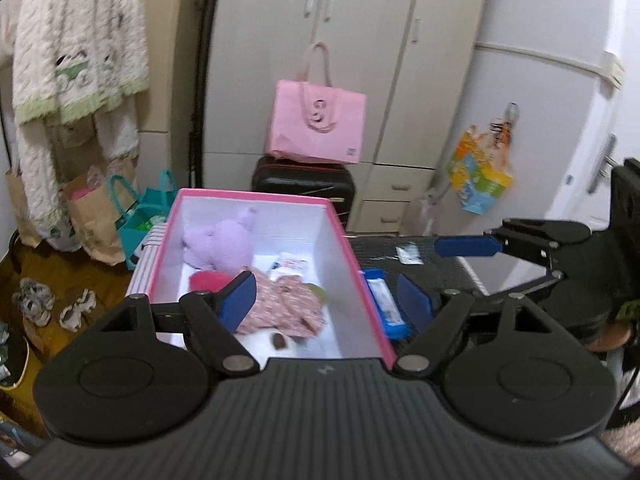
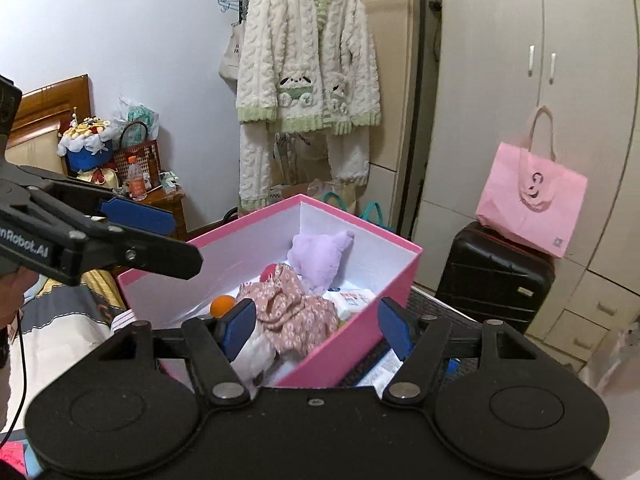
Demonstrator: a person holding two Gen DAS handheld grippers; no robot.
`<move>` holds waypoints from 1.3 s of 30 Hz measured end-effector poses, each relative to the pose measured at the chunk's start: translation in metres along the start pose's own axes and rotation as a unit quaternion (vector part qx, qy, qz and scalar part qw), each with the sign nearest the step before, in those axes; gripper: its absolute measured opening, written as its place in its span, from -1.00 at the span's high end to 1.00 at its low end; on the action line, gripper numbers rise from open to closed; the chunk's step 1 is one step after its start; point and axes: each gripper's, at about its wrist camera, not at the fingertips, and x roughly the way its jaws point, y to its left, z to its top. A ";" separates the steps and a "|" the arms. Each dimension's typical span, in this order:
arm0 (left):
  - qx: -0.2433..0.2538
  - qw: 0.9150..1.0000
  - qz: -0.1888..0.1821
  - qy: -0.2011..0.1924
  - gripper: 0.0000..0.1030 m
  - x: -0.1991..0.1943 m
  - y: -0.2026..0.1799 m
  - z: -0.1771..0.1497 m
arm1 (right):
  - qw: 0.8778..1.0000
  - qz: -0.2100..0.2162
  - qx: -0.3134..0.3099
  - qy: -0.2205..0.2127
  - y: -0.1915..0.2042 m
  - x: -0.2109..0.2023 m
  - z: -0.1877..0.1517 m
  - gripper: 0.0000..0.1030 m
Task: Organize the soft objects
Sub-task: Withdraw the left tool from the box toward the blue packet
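Observation:
A pink box (image 1: 344, 240) with white inner walls stands in front of both grippers; it also shows in the right wrist view (image 2: 360, 332). Inside lie a purple plush toy (image 1: 222, 242), a pink floral cloth (image 1: 286, 306), a red soft item (image 1: 208, 280) and a white packet (image 1: 290, 266). The right wrist view shows the plush (image 2: 316, 258), the floral cloth (image 2: 296, 314), an orange ball (image 2: 222, 306) and a white plush (image 2: 256, 354). My left gripper (image 1: 326, 304) is open and empty above the box's near end. My right gripper (image 2: 318, 328) is open and empty over the box's near corner.
A blue-edged packet (image 1: 384, 304) lies on the dark surface right of the box. A black suitcase (image 2: 494, 276) with a pink bag (image 2: 530, 212) stands by the wardrobe. A fluffy robe (image 2: 308, 76) hangs behind. Paper bags (image 1: 100, 216) and shoes (image 1: 36, 300) are on the floor at left.

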 end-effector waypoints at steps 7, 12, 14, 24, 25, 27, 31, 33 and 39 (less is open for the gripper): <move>0.044 0.999 -0.023 -0.009 -0.51 -0.017 -0.045 -0.014 | 0.999 -0.028 0.012 -0.012 -0.017 -0.038 -0.011 -0.41; 0.054 0.997 -0.045 -0.008 -0.51 -0.013 -0.073 -0.023 | 0.999 -0.027 0.038 -0.016 -0.038 -0.050 -0.021 -0.41; 0.052 0.997 -0.050 -0.005 -0.51 -0.006 -0.082 -0.025 | 0.999 -0.026 0.043 -0.016 -0.045 -0.052 -0.025 -0.41; 0.010 0.999 -0.032 -0.007 -0.47 0.040 -0.112 -0.045 | 0.999 -0.003 0.044 -0.010 -0.082 -0.038 -0.035 -0.41; 0.006 1.000 -0.030 -0.006 -0.47 0.045 -0.114 -0.047 | 0.999 -0.001 0.044 -0.009 -0.087 -0.036 -0.036 -0.41; -0.004 1.000 -0.019 -0.007 -0.48 0.055 -0.118 -0.050 | 0.999 0.001 0.045 -0.009 -0.094 -0.030 -0.039 -0.41; -0.014 1.000 0.014 -0.021 -0.48 0.079 -0.129 -0.058 | 0.998 0.014 0.056 -0.007 -0.113 -0.013 -0.042 -0.40; -0.028 0.999 0.022 -0.027 -0.47 0.090 -0.127 -0.058 | 0.999 0.012 0.052 0.000 -0.118 -0.002 -0.045 -0.39; -0.046 0.997 0.057 -0.036 -0.42 0.121 -0.128 -0.061 | 0.998 0.031 0.061 0.009 -0.140 0.031 -0.050 -0.33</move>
